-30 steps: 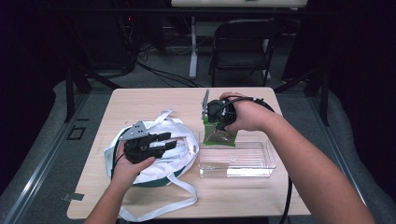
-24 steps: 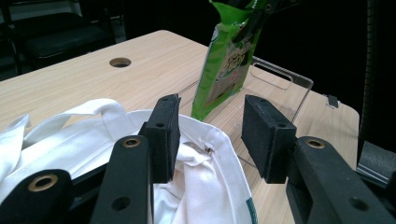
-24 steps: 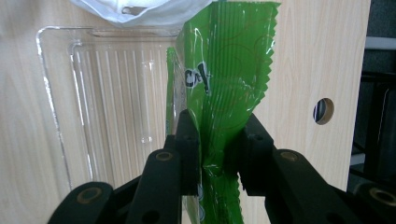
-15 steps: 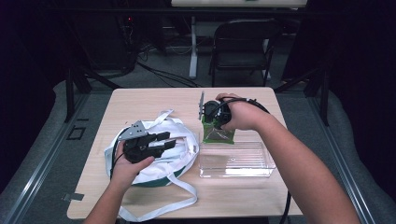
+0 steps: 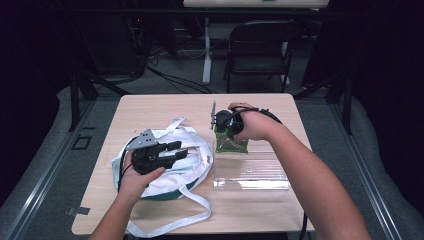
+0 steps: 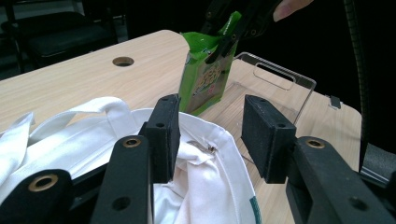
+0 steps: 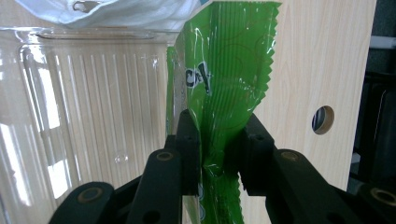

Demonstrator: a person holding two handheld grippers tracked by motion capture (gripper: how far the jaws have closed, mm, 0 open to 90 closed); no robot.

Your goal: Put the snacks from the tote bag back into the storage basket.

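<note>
The green snack packet (image 7: 219, 74) hangs from the right gripper (image 7: 219, 158), whose jaws pinch only its crimped top edge, above the near end of the clear plastic tray (image 5: 250, 172) and just beside the white cloth bag (image 5: 165, 165). The left gripper (image 6: 210, 135) rests on the bag with its jaws apart and nothing pressed between them. The hold is thin, so I think the packet can slip out, or catch the tray wall and miss the bag
</note>
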